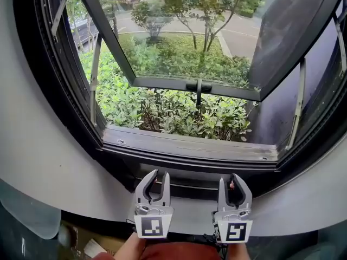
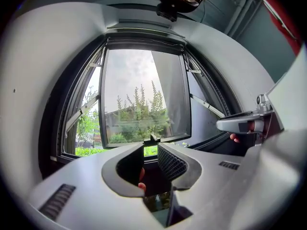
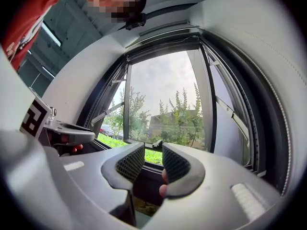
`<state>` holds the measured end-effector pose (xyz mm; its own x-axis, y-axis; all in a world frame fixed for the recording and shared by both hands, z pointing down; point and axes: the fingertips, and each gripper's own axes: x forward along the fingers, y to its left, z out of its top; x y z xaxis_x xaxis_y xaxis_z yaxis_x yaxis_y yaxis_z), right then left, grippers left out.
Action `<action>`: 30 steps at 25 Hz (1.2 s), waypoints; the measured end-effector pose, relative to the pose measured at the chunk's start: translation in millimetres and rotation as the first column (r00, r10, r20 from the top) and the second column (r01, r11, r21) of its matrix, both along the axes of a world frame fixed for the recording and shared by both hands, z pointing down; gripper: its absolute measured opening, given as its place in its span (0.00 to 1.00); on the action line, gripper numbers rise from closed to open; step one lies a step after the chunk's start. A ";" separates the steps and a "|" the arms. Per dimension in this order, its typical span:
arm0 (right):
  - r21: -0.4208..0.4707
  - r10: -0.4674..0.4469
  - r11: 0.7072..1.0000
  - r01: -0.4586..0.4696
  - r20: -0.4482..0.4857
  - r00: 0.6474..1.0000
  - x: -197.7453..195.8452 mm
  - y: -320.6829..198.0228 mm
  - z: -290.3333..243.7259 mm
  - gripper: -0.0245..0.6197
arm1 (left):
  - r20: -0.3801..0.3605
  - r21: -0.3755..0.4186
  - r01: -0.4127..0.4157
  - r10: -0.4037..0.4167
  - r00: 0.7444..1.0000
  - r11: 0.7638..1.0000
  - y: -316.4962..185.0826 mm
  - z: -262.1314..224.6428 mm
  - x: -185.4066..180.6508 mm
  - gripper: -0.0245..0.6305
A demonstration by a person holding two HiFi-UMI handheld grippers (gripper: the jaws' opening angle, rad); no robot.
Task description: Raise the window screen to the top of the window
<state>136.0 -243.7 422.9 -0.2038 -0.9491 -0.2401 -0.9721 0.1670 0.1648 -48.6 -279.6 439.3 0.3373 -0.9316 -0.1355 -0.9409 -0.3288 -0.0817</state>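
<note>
Grey jaws apart, empty, on left gripper [image 1: 153, 182] and right gripper [image 1: 233, 184], 6 o'clock under sill [image 1: 190, 146]. No mesh visible; I want both level, paired.

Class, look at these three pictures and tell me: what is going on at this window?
A person holds the left gripper and the right gripper side by side, low against the window's bottom rail. The glass sash is swung outward over green shrubs. Both grippers' fingers stand apart and grip nothing. No screen shows across the opening yet.
</note>
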 end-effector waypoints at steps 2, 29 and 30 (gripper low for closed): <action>0.000 0.006 1.000 -0.006 -0.007 1.000 1.4 -0.1 -0.8 0.23 | -0.005 -0.005 -0.002 0.002 1.000 1.000 0.0 -0.6 -0.8 0.18; -0.007 0.058 0.998 -0.059 -0.042 0.997 5.9 1.0 -3.0 0.05 | 0.078 0.043 -0.028 0.025 0.997 0.999 1.9 -8.2 1.5 0.05; -0.008 0.059 0.998 -0.060 -0.041 0.997 6.1 1.0 -2.9 0.05 | 0.082 0.043 -0.030 0.026 0.996 0.999 2.4 -8.0 1.8 0.05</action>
<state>142.1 -242.7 420.0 -0.1563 -0.9619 -0.2244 -0.9728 0.1107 0.2033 -46.8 -277.3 431.3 0.3748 -0.9153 -0.1475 -0.9210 -0.3493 -0.1727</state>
